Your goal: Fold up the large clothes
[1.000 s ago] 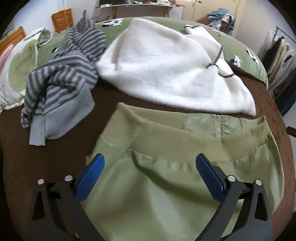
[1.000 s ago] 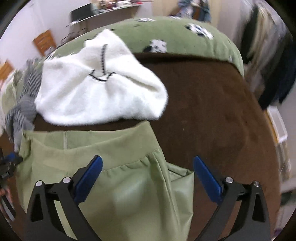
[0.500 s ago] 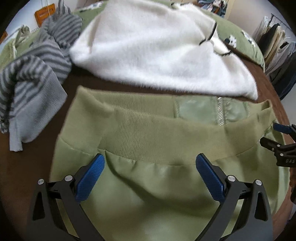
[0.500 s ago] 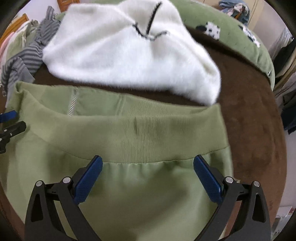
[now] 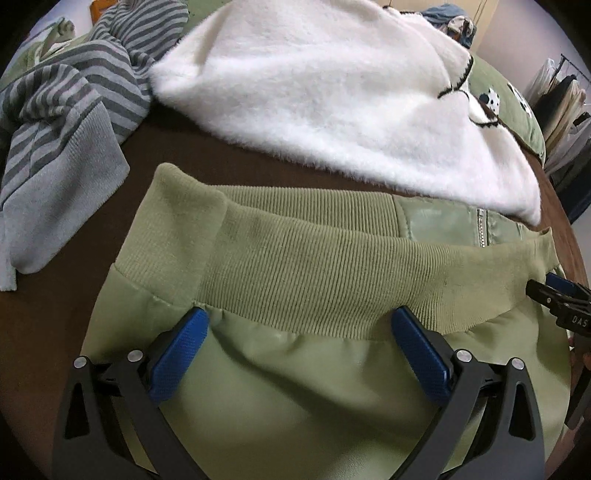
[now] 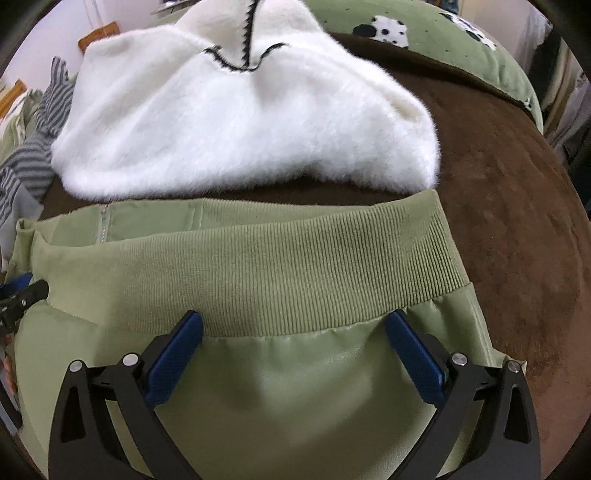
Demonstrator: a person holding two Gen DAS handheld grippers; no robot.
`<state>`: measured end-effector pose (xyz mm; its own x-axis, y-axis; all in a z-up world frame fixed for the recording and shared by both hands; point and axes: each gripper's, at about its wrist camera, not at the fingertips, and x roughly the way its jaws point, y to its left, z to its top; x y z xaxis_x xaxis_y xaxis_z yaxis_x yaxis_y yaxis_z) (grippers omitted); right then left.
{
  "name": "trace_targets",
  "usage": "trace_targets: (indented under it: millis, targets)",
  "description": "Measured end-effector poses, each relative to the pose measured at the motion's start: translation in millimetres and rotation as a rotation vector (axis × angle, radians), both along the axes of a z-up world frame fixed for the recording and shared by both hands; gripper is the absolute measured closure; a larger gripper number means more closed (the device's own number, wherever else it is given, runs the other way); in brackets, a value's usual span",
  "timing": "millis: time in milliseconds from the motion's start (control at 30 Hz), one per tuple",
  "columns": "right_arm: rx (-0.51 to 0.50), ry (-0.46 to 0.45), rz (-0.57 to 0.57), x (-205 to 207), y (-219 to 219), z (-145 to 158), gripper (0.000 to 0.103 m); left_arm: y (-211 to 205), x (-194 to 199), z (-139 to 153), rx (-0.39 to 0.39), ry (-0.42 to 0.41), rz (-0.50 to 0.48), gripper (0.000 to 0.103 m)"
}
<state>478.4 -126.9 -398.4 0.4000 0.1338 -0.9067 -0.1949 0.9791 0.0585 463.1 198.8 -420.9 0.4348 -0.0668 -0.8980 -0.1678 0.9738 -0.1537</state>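
Observation:
An olive green jacket (image 5: 303,387) (image 6: 295,384) with a ribbed hem band (image 5: 314,273) (image 6: 266,269) lies flat on the brown bed cover (image 6: 517,221). My left gripper (image 5: 299,321) is open just above the jacket's left part, its blue pads at the lower edge of the ribbed band. My right gripper (image 6: 293,321) is open over the jacket's right part, pads likewise at the band's lower seam. Nothing is pinched between either pair of fingers. The right gripper's tip (image 5: 554,295) shows at the left view's right edge.
A fluffy white sweater (image 5: 332,96) (image 6: 240,110) lies just beyond the jacket's hem. A grey striped sweater (image 5: 62,122) (image 6: 33,147) is heaped at the far left. A green pillow with panda print (image 6: 424,33) sits behind; hanging clothes (image 5: 557,99) stand at the right.
Both grippers have moved forward and lower over the green jacket, up to its ribbed band. They remain open. The garments have not shifted.

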Motion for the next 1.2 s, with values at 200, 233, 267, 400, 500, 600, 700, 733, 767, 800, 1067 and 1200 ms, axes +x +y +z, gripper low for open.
trace_targets:
  millis: [200, 233, 267, 400, 500, 600, 700, 733, 767, 800, 1067, 1200]
  targets:
    - [0.013, -0.018, 0.002, -1.2, -6.1, -2.2, 0.004, 1.2, 0.1, -3.9, 0.012, -0.041, -0.001, 0.005]
    - [0.011, -0.017, 0.002, -2.6, -8.1, -2.2, 0.004, 1.4, -0.2, -3.8, 0.013, -0.044, -0.002, 0.005]
    - [0.011, -0.017, 0.002, -3.2, -9.0, -2.4, 0.004, 1.1, -0.4, -3.8, 0.015, -0.046, -0.002, 0.005]
    - [0.006, -0.025, 0.001, -4.8, -6.0, 0.4, 0.005, 0.5, 0.0, -3.2, 0.018, -0.042, -0.003, 0.005]
    - [0.001, -0.033, 0.008, -11.6, -3.1, 10.4, 0.006, 1.5, -4.0, 2.1, 0.014, -0.035, -0.005, 0.005]
    - [-0.034, -0.064, -0.004, -19.0, -7.1, 31.3, 0.006, -1.2, -8.8, 13.0, 0.015, -0.02, 0.001, 0.006]
    - [-0.02, -0.073, -0.029, -28.7, -22.0, 50.2, 0.006, -5.4, -23.0, 29.8, 0.005, -0.039, -0.013, 0.006]
    - [-0.016, -0.075, -0.035, -32.2, -25.4, 54.6, 0.006, -8.5, -29.1, 36.2, -0.004, -0.046, -0.023, 0.006]
    - [-0.015, -0.076, -0.041, -36.1, -28.6, 60.0, 0.006, -11.8, -34.2, 41.0, -0.006, -0.049, -0.031, 0.006]
    - [-0.012, -0.076, -0.05, -41.3, -33.4, 65.5, 0.006, -17.6, -41.8, 47.6, -0.003, -0.052, -0.044, 0.006]
    - [0.002, -0.057, -0.099, -93.5, -59.5, 86.7, 0.006, -53.4, -83.9, 59.1, -0.039, -0.039, -0.104, 0.006]
    - [0.029, -0.063, -0.127, -129.2, -75.0, 91.9, 0.006, -55.1, -95.7, 46.0, -0.036, -0.014, -0.065, 0.006]
